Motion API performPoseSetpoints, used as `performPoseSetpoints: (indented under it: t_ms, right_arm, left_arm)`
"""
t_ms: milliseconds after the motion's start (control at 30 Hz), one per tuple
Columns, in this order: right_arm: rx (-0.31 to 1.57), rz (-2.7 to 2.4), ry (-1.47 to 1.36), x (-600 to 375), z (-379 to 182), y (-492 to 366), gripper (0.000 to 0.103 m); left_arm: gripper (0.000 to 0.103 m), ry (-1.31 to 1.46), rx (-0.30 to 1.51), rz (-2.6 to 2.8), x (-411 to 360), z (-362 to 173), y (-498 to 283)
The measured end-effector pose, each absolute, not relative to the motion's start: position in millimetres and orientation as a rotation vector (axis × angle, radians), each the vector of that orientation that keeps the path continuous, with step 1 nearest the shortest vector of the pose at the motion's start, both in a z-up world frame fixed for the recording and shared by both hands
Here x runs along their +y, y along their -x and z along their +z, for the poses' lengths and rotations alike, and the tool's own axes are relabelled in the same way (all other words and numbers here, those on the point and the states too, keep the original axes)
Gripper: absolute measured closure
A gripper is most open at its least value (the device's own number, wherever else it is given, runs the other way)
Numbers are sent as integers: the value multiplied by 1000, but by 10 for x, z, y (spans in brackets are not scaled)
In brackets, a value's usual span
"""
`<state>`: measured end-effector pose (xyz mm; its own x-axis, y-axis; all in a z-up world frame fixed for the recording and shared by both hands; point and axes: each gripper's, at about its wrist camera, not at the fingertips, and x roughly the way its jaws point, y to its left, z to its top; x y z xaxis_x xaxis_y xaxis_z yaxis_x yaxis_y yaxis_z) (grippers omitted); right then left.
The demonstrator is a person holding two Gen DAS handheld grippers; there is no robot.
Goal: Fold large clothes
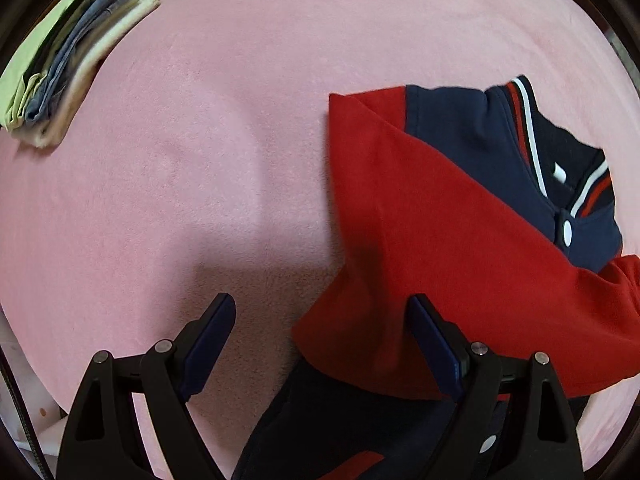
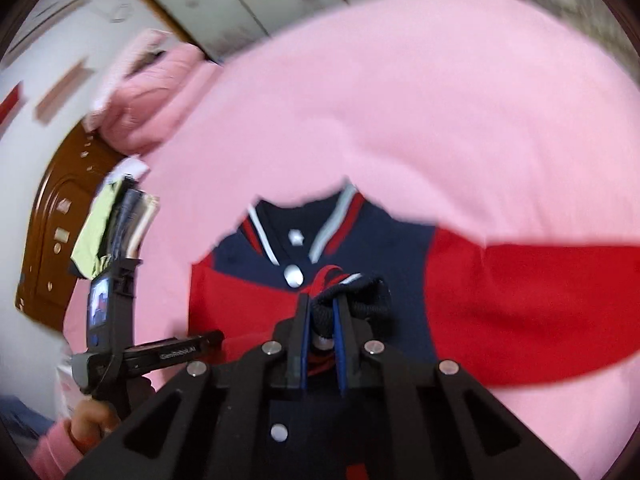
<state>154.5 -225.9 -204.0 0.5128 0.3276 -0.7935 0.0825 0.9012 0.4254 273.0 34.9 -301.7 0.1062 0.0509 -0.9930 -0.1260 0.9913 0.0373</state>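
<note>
Right, the red-and-navy jacket [image 1: 460, 208] lies on the pink blanket [image 1: 200, 140], one red sleeve folded across its navy front, striped collar [image 1: 528, 128] and white snap [image 1: 567, 231] showing. Right claw [image 2: 322, 320] is clamped tight on the dark ribbed cuff [image 2: 352, 296], holding it above the jacket's chest. Left claw [image 1: 320, 344] hovers with its jaws wide apart, low over the jacket's near edge, gripping nothing. Off at the blanket's far left sits a stack of folded clothes [image 1: 76, 52]. Beyond it, in the right wrist view, a wooden headboard [image 2: 52, 216].
</note>
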Motion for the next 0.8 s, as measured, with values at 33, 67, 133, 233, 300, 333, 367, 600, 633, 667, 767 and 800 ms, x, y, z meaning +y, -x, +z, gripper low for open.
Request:
performPoseSetpoints:
  t_ms: [33, 67, 133, 233, 300, 333, 367, 600, 633, 667, 767, 800]
  right_arm:
    - [1028, 150, -428, -2265, -2049, -1540, 93]
    - [1039, 132, -408, -2273, -2094, -1533, 93]
    - [1122, 66, -377, -2329, -2316, -1500, 92]
    - [1254, -20, -414, -2401, -2606, -1434, 92]
    - [1252, -32, -557, -2509, -2686, -1349, 92]
    - [1232, -26, -597, -2552, -2668, -1323, 92]
    - [1217, -17, -596, -2563, -2634, -1314, 93]
    - [901, 239, -469, -2431, -1800, -1381, 93]
    - [845, 268, -473, -2431, -1674, -1372, 93]
    - [820, 274, -470, -2398, -1602, -1389, 93]
    - [861, 208, -418, -2406, -1670, -1431, 92]
    - [942, 149, -396, -2428, -1832, -1466, 90]
  left_arm:
    - [16, 61, 1454, 134, 353, -3010, -2730]
    - [16, 57, 1450, 137, 352, -3005, -2727]
    - [16, 45, 1450, 137, 347, -3001, -2715]
    - [16, 35, 1451, 130, 359, -2996, -2696]
    - [16, 36, 1448, 129, 335, -3007, -2660]
    - [16, 43, 1445, 127, 349, -2991, -2649]
    - [16, 52, 1437, 126, 349, -2965, -2626]
    - [16, 174, 1349, 141, 611, -2675, -2577]
    - [16, 181, 1340, 142, 628, -2649, -2575]
    - [16, 185, 1328, 145, 646, -2621, -2573]
    - [16, 165, 1324, 158, 668, -2628, -2576]
    - [16, 155, 1329, 161, 646, -2634, -2581]
